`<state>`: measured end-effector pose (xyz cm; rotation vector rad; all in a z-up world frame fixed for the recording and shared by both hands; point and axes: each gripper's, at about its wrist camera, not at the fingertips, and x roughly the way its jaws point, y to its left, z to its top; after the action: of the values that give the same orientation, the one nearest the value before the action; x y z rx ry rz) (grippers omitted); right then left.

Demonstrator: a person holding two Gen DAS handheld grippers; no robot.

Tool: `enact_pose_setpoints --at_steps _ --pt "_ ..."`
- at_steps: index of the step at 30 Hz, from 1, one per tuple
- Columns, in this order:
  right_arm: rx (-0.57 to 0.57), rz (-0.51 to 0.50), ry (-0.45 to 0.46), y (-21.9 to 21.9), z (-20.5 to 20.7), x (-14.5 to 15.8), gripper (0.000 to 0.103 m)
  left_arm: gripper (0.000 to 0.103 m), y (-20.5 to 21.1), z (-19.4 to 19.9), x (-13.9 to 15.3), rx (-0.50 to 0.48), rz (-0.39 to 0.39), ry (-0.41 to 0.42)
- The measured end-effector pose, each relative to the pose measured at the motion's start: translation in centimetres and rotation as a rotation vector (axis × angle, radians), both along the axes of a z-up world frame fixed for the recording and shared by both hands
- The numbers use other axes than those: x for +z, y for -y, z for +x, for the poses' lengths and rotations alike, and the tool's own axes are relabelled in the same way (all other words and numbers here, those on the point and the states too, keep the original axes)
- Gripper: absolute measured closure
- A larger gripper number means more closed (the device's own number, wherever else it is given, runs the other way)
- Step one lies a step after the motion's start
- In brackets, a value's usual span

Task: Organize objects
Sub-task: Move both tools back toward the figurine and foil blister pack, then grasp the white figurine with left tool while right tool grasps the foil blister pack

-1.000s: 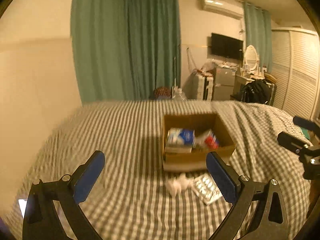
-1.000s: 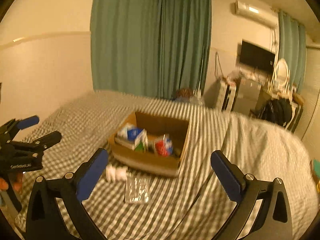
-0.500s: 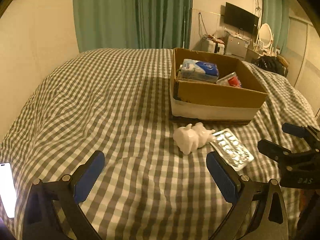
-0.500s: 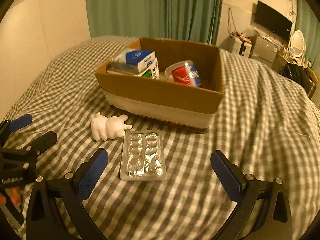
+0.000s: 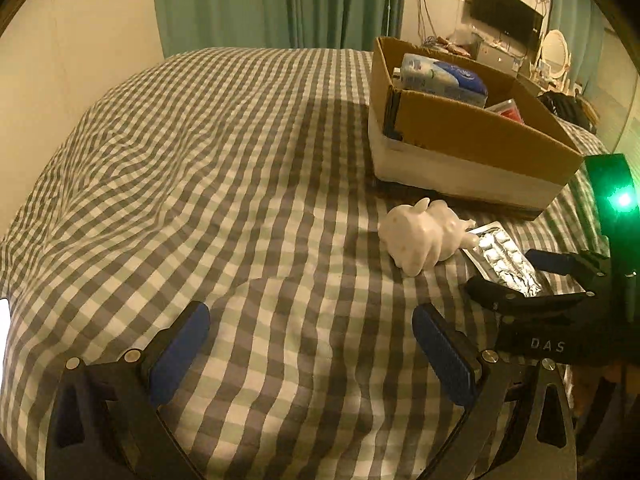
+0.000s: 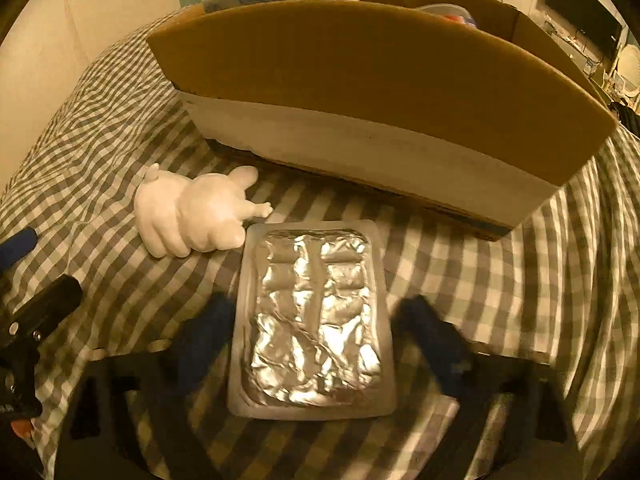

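where right tongs (image 6: 310,332) straddle blister pack (image 6: 314,316)

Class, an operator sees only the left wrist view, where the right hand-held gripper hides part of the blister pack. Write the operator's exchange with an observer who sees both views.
Operator: Is the blister pack between the fingers of the right hand-held gripper?
Observer: Yes. The right wrist view shows it flat, foil side up, with one open finger on each side.
Operator: Is the white figurine clear of it?
Observer: Barely. One limb reaches the pack's far left corner; I cannot tell if they touch.
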<state>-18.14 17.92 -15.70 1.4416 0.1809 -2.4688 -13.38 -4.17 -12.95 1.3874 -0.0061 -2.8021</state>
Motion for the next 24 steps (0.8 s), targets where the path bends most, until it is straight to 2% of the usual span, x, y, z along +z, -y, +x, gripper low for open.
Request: enact_pose_setpoints --at_steps 8,14,20,24 --pt "-0.062 -0.004 -0.082 -4.2 2.2 3.3 0.034 0.0 -1.6 -0.7 0.4 -0.033 -0.01 -0.009" --pt "-0.112 -0.001 -0.141 -7.2 3.1 5.8 0.034 0.0 -5.2 -3.0 0.7 -0.108 0.003 -0.042" --pt "-0.145 -0.026 -0.15 -9.0 3.1 6.4 0.034 0.0 -8.9 -6.3 -0.7 -0.197 -0.04 -0.04" --pt "-0.153 -0.032 -0.137 -9.5 2.7 6.1 0.034 0.0 -10.0 -8.0 -1.8 -0.218 -0.082 -0.021"
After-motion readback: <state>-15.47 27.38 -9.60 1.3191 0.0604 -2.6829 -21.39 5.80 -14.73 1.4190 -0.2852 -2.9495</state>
